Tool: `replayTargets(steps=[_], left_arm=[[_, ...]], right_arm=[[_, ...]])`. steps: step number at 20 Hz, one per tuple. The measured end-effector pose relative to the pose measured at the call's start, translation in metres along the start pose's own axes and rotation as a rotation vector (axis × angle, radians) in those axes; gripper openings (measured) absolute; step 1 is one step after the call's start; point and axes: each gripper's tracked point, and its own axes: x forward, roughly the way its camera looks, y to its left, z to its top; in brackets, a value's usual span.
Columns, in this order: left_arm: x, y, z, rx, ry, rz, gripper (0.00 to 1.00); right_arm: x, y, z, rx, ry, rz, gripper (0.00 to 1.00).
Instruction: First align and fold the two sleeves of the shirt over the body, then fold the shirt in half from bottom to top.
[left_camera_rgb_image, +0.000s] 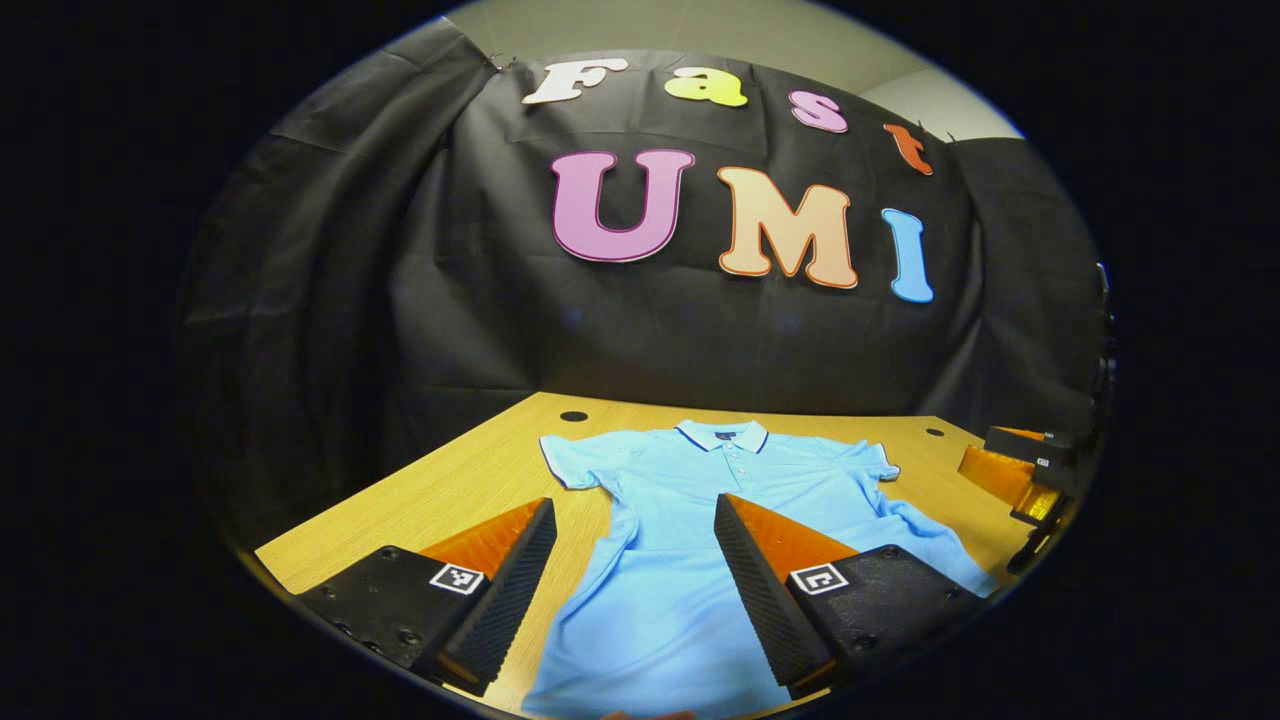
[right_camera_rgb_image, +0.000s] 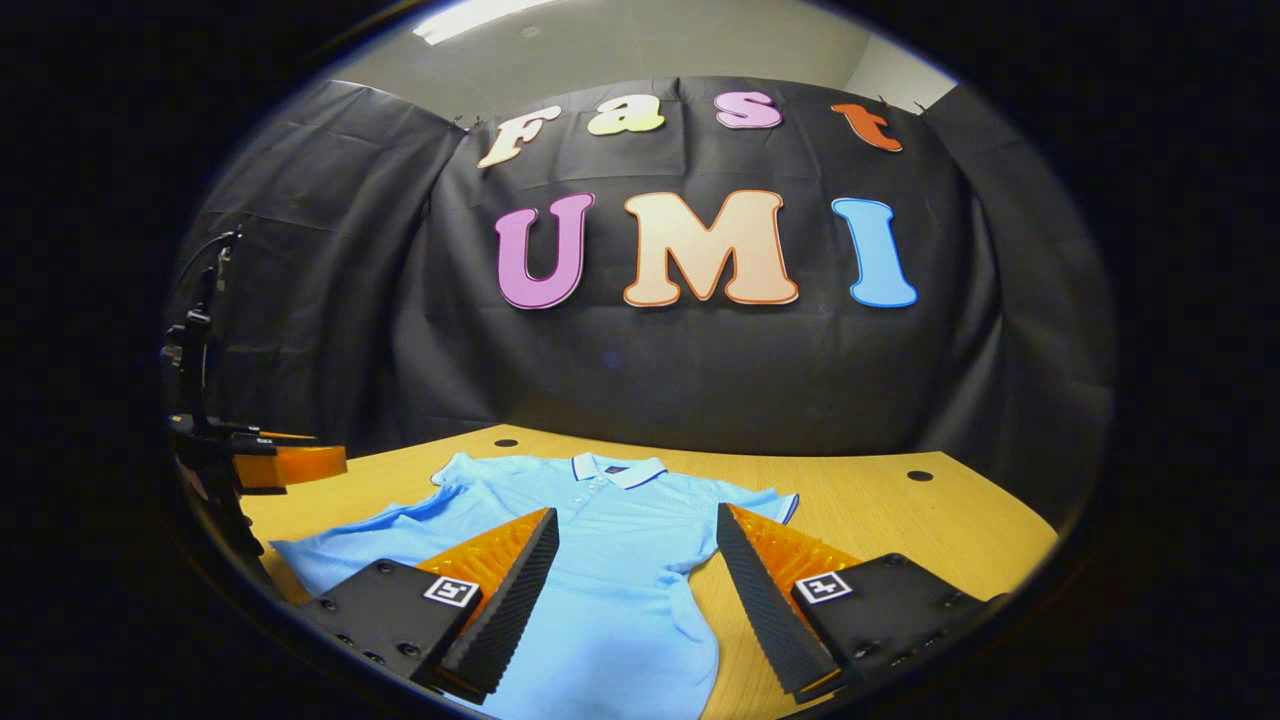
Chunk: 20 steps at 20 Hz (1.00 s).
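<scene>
Light-blue shirt lies flat on the wooden bench, collar at 12 o'clock. Left tool and right tool hover wide open (holding nothing). Left gripper view shows the right tool at 3 o'clock.

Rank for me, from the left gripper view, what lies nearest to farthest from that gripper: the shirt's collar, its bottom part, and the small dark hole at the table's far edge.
1. Shirt's bottom part, between the left gripper's fingers.
2. Collar, farther up, centre.
3. Dark hole, far left of the table.
</scene>
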Motion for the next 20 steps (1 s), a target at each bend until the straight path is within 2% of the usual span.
replayTargets(steps=[7,9,12,18,19,20], left_arm=[[-0.002,0.007,0.009,-0.021,-0.014,-0.008,0.95],[-0.002,0.007,0.01,-0.03,-0.012,-0.012,0.95],[-0.006,0.006,0.012,-0.052,-0.013,-0.03,0.94],[-0.009,0.013,0.019,-0.054,-0.029,-0.023,0.95],[-0.008,0.012,0.019,-0.055,-0.029,-0.026,0.95],[-0.008,0.012,0.019,-0.057,-0.029,-0.03,0.95]], right_arm=[[0.068,-0.034,-0.001,0.077,0.18,-0.003,0.99],[0.092,-0.051,-0.001,0.104,0.22,-0.033,0.99],[0.135,-0.092,-0.014,0.091,0.3,-0.136,0.99],[0.188,-0.135,-0.091,0.194,0.518,-0.245,0.98],[0.193,-0.143,-0.101,0.184,0.53,-0.265,0.94],[0.198,-0.149,-0.107,0.177,0.532,-0.285,0.98]])
